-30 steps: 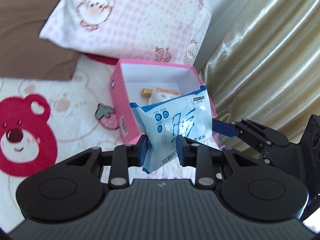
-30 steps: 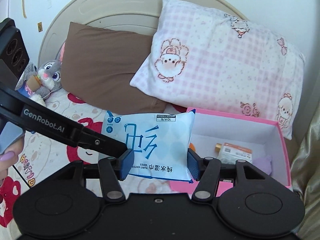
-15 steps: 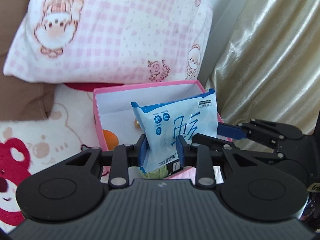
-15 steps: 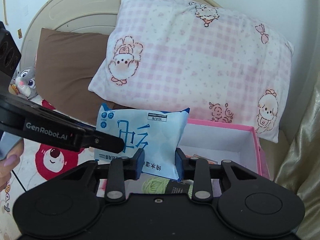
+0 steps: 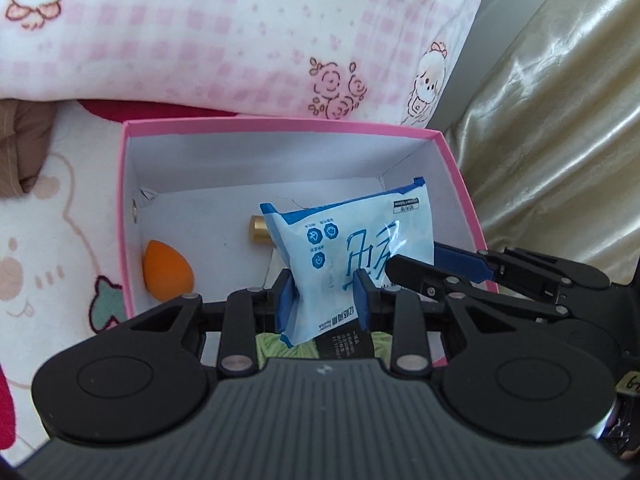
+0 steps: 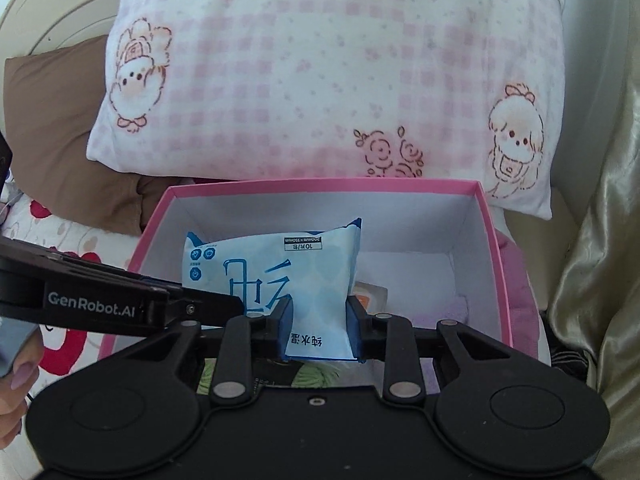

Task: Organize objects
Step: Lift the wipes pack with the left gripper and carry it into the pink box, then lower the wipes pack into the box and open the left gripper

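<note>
A blue-and-white wipes pack [image 5: 352,236] [image 6: 272,272] hangs upright over the inside of an open pink box [image 5: 280,124] [image 6: 320,184]. My left gripper [image 5: 324,300] is shut on the pack's lower part; in the right wrist view the left gripper [image 6: 224,304] reaches in from the left. My right gripper [image 6: 318,324] is closing its last bit with both blue pads pressed on the pack's bottom edge; in the left wrist view the right gripper [image 5: 416,260] comes in from the right. The pack hides part of the box floor.
In the box lie an orange sponge [image 5: 168,268], a gold-capped bottle [image 5: 260,230], green yarn [image 5: 280,344] and a purple item [image 6: 456,308]. A pink checked pillow [image 6: 320,60] rises behind, a gold curtain [image 5: 560,140] to the right. A person's hand [image 6: 16,392] shows at the left.
Both grippers carried the pack forward and down, from in front of the box to over its inside. The right jaws went from wide apart to pressed on the pack.
</note>
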Demonstrator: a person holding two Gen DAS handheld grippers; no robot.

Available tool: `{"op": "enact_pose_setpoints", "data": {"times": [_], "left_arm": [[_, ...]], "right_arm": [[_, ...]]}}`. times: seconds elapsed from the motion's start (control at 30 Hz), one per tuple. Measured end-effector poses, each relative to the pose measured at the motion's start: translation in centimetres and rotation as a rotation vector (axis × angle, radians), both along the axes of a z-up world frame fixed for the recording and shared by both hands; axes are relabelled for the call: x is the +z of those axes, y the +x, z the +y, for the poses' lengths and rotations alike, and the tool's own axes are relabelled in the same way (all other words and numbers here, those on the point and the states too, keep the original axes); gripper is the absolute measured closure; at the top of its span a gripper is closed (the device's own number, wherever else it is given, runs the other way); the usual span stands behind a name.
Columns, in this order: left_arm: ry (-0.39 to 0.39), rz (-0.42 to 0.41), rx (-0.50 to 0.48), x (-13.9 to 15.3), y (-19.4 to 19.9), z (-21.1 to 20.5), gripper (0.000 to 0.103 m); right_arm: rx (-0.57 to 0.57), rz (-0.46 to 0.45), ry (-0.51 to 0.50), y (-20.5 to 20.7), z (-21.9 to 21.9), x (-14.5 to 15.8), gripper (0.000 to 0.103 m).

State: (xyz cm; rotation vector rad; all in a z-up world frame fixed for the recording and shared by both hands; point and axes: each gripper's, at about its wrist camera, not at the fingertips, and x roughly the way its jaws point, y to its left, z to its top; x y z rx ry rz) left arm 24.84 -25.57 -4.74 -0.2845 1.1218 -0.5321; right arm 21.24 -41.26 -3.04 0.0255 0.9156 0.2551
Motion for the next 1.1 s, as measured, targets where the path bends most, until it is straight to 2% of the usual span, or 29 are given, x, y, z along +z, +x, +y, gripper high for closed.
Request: {"op": "enact_pose_setpoints", "data": {"times": [0.13,0.27,0.43,0.7,0.83,0.93,1.0,1.1], "left_arm": [[-0.025,0.022,-0.018,-0.4,-0.4,-0.1,0.074],[-0.039,0.102,-0.023,-1.1,-0.4,-0.5,0.074],[0.025,0.085,-0.022,-1.8,-0.4,-1.3,0.074],[0.080,0.052,0.022,-3.1,1.7,-1.8,0.075],[0.083,0.053,0.050,-3.4,3.7,-1.7,0.074],[0.084,0.020,0.066,-3.3,4.9,-1.8,0.073],[0.068,-0.002,0.074,-3.2,5.3,-1.8,0.073],[0.038,0.016,0.078,-3.2,5.1,-1.5,0.074]], "right_arm": [[0.006,0.022,0.005,-0.9,-1.0,0.1,0.070],[-0.023,0.053,0.012,-1.4,-1.6,-0.6,0.070],[-0.058,0.089,0.059,-1.2,-2.0,-2.3,0.070],[-0.106,0.096,0.049,1.7,-1.4,-3.7,0.070],[-0.116,0.092,0.067,3.9,-1.7,-3.8,0.070],[-0.118,0.080,0.085,5.4,-1.9,-3.9,0.070],[-0.112,0.054,0.074,6.0,-1.8,-3.8,0.070],[-0.101,0.040,0.047,6.3,-1.6,-3.3,0.070]]}}
